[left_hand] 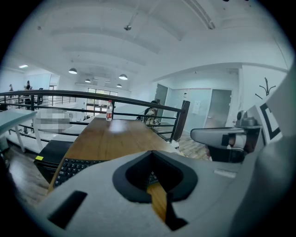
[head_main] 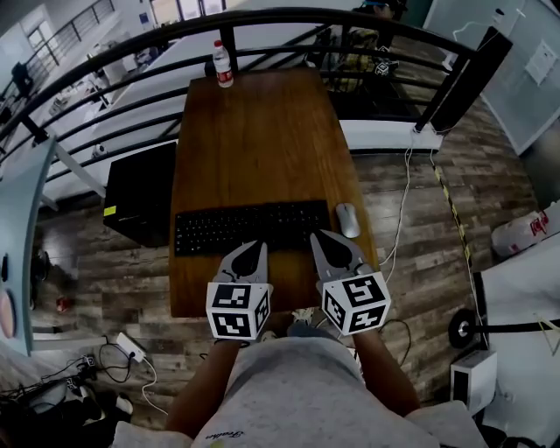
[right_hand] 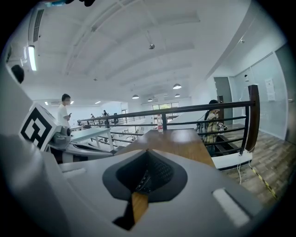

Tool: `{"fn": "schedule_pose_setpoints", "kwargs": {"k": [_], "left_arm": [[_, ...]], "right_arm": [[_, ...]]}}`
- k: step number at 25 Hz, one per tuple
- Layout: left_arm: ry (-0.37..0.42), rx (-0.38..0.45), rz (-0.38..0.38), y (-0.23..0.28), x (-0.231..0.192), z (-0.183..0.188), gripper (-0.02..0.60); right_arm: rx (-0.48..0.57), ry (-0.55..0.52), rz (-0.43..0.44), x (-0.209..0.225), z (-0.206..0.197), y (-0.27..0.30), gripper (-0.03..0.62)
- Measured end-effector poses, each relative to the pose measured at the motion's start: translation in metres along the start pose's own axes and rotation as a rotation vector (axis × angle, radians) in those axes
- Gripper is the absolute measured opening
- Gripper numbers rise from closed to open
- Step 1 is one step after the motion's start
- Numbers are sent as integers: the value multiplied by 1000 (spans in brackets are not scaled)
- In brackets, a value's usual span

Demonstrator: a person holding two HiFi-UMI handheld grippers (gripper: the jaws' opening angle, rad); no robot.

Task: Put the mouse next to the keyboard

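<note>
**Mouse down beside keyboard, jaws shut and clear**

On the left gripper (left_hand: 151, 152): jaws closed tip to tip, nothing pinched, only brown wood and a few black keys glimpsed past them. On the right gripper (right_hand: 147, 151): jaws likewise pressed together and empty.

Seen from the head view, held side by side over the near edge of the long brown wooden worktop (head_main: 262, 140), just short of the flat black keyboard (head_main: 252, 227). Just beside that keyboard's right end, and near the worktop's right edge: the small grey oval mouse (head_main: 347, 220), lying flat, apart from the right gripper.

Judging by that, placing looks done; backing away looks like the step in hand.

- Draw both grippers towards the body and slightly up, not sideways.
- Hold the jaws shut while leaving, so no tip catches a key.
- Steer the right gripper wide of the mouse; a nudge there could send it over the nearby edge.
- If straightening seems needed, open wide first and come down from above across the narrow sides.

Farther out: a clear plastic bottle with a red label (head_main: 224, 65) upright at the far end, and a black metal railing (head_main: 262, 17) beyond.
</note>
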State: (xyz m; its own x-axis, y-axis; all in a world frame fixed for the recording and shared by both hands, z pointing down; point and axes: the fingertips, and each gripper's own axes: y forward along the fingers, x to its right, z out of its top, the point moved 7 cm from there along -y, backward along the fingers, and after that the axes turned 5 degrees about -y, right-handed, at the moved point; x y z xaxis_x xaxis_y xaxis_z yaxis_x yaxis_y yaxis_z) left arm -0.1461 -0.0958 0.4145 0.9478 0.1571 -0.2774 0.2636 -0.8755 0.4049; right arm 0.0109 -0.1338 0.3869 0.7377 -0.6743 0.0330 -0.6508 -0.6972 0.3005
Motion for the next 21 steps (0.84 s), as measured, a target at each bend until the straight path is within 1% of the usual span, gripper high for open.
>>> {"fn": "schedule_pose_setpoints", "kwargs": {"k": [8, 21], "left_arm": [[7, -3, -25, -12, 0, -6, -2], [7, 6, -53, -18, 5, -9, -2]], "right_arm": [[-4, -8, 9, -14, -6, -5, 12], [-27, -1, 17, -18, -16, -8, 12]]}}
